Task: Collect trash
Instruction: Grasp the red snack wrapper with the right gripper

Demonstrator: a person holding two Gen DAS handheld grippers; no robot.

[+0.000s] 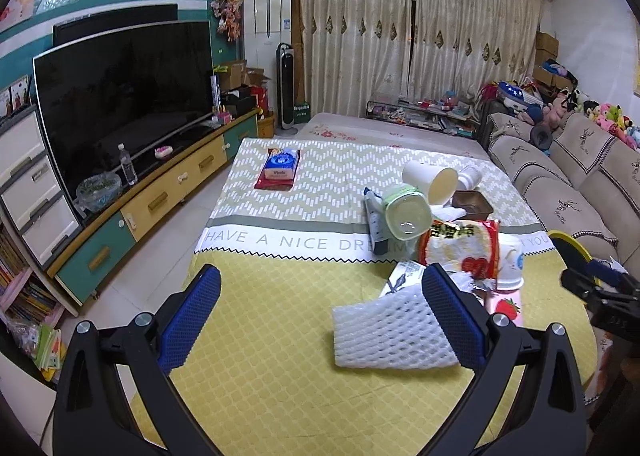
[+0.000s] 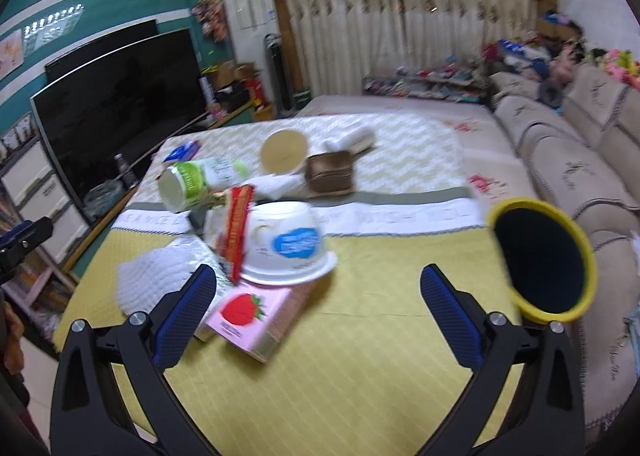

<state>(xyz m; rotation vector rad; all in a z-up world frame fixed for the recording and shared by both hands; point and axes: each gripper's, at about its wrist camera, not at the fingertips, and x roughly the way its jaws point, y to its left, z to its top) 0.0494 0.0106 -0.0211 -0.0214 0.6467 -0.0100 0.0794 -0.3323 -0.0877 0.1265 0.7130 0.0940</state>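
Both grippers empty, jaws spread wide, held low over the near end of the table [image 1: 280,336]. Left gripper [image 1: 320,312] points at the open yellow cloth; its right finger [image 1: 452,320] overlaps the foam net [image 1: 392,336] in view, contact not certain. Right gripper [image 2: 316,312] sits nearer the bin [image 2: 544,256], a yellow-rimmed black opening at the table's right edge toward the sofa [image 2: 580,160]; the right view is blurred, so detail there is poor. The trash lies heaped right of centre, not yet collected: foam net nearest, a pink strawberry box [image 2: 256,316] beside it, an upturned white bowl [image 2: 288,248] resting partly on the box, a red-and-white snack bag [image 1: 460,248] leaning against the bowl. Behind these, a clear green-rimmed jar [image 1: 404,212] on its side, a tipped paper cup [image 1: 432,180], a brown tray [image 1: 472,204]. A tissue pack [image 1: 278,170] lies well apart at the far left; probably not trash. Judgement: the open jaws suggest a pick is being lined up, and the net or the box are the easy first takes, lying loose at the front. The bin's mouth is tilted toward the pile, likely so a short carry from the right gripper clears it. Pulling the box risks toppling the bowl.
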